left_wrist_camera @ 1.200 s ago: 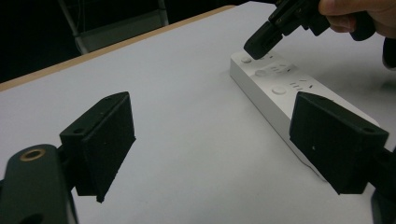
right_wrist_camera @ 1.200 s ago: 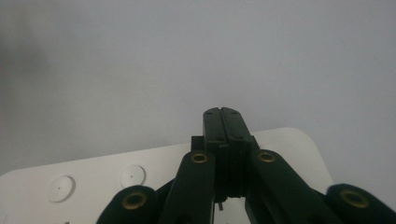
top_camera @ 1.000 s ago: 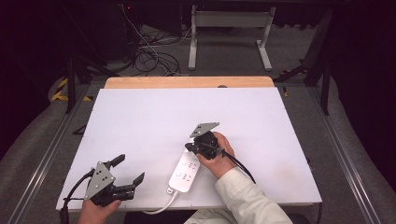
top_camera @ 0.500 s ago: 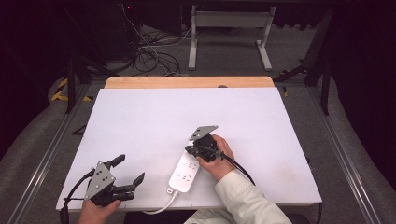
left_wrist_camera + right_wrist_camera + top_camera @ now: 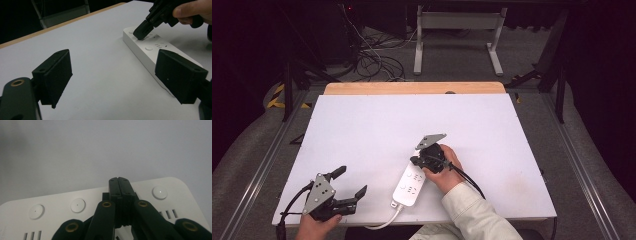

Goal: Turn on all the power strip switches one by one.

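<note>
The right gripper [image 5: 416, 161] has its jaws pressed together, tips down on the top of the white power strip [image 5: 409, 184], seemingly on or beside one of its round buttons [image 5: 77, 205], though the tips hide the exact spot. The strip lies flat on the white table [image 5: 492, 130], its cord [image 5: 384, 221] running off the near edge. Well off to the side, the left gripper [image 5: 352, 183] rests with jaws spread wide, nothing between them.

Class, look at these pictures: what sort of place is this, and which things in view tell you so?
Probably a lab or workshop test bench, not a home. A plain white table carries just a white power strip, loose cables lie tangled on the floor behind it, and a person works with the handheld right gripper.
</note>
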Motion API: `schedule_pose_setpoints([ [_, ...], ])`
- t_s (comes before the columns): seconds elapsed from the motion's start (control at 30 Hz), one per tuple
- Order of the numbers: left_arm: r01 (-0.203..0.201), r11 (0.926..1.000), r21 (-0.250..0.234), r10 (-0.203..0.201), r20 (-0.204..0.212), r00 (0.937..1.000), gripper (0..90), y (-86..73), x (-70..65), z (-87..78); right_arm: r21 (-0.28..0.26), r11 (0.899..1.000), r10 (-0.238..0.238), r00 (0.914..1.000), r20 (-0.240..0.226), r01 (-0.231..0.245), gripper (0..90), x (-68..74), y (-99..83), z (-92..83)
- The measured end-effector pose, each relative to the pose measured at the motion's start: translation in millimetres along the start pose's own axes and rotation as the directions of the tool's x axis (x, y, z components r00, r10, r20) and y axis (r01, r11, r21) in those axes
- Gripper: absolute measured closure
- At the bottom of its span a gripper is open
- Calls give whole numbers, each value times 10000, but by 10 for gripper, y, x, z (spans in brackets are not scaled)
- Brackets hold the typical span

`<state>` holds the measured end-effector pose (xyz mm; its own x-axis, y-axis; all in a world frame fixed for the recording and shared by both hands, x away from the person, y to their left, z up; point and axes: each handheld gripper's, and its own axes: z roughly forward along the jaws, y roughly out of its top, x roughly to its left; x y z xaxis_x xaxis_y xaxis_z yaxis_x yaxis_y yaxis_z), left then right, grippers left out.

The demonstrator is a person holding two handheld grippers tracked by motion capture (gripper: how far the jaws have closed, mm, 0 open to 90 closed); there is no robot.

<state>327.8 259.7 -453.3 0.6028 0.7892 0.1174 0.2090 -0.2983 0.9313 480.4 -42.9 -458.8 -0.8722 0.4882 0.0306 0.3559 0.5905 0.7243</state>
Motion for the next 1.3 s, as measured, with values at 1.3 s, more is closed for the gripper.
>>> schedule_pose_setpoints([
  [1.3, 46, 10000, 32, -46, 10, 10000, 145, -3, -1, 8, -1040, 9945, 165, 9998, 109, -152, 900, 35, 22, -172],
])
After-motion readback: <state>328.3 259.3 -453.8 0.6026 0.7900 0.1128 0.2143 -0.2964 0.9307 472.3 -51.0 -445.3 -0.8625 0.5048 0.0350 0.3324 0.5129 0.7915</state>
